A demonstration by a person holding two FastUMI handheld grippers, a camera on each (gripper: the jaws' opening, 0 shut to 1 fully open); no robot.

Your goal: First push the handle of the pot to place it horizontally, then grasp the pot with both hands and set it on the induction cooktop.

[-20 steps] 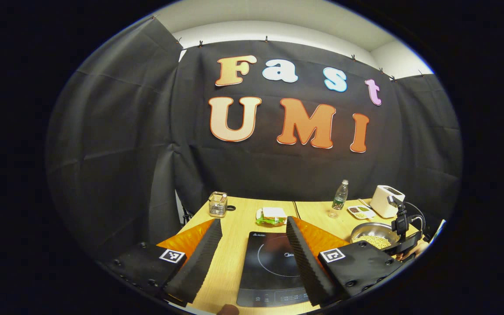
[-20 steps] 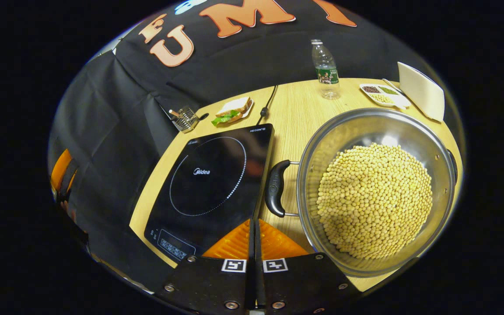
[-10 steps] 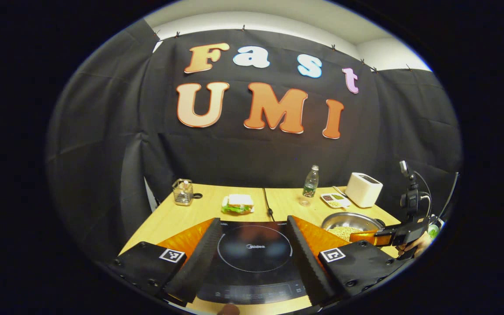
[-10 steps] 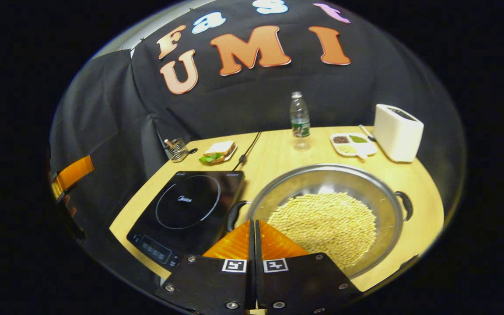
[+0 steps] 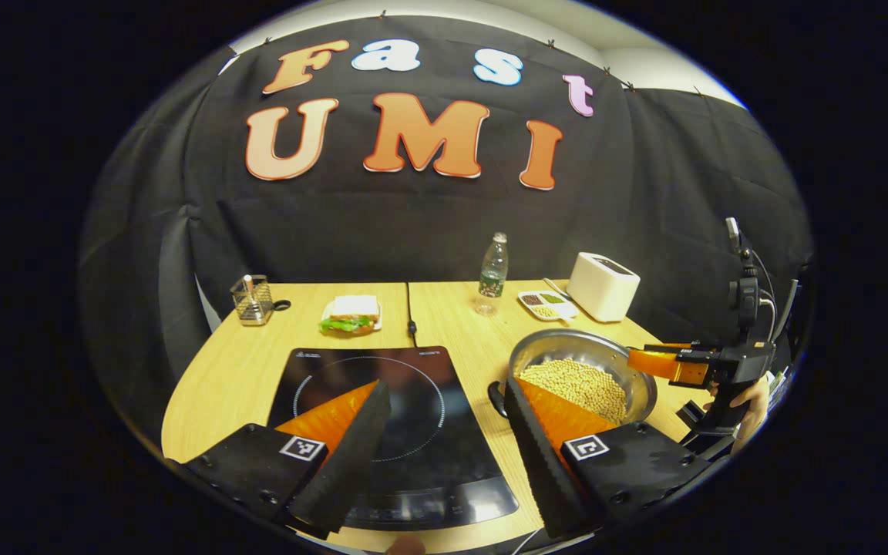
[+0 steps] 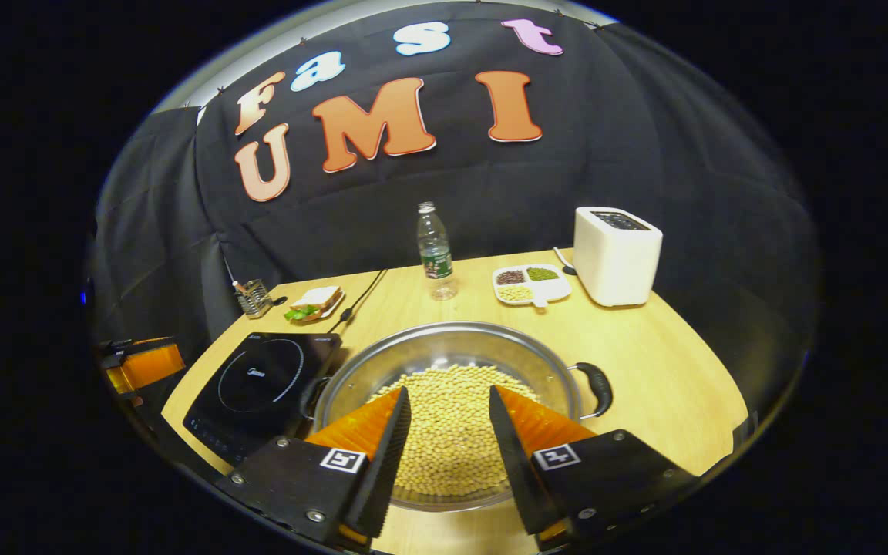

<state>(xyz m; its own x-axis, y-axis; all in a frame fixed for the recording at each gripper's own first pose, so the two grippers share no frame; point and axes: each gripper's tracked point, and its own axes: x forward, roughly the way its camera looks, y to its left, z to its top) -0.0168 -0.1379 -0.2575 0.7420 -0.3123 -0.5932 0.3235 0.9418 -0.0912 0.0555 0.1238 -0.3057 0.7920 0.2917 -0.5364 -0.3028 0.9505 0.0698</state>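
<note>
Wooden table [image 6: 667,385] against black cloth wall. Induction cooktop [image 5: 382,408] sits on the left part of the table; small white brand print at its centre in the right gripper view, too small to read with confidence. Pot [image 6: 452,362], steel, filled with pale beans, stands on the table just right of the cooktop, not on it; its two dark handles [image 6: 597,388] point left and right. Left gripper [image 5: 444,432] hangs over the cooktop's front, fingers spread wide, nothing between them. Right gripper [image 6: 444,439] is above the pot's near rim, fingers parted, empty. Behind: water bottle [image 6: 436,250] with illegible green label, white toaster [image 6: 617,254], divided dish of grains [image 6: 530,284], sandwich on a plate [image 6: 314,302], wire holder [image 6: 253,297]. A cord runs back from the cooktop.
</note>
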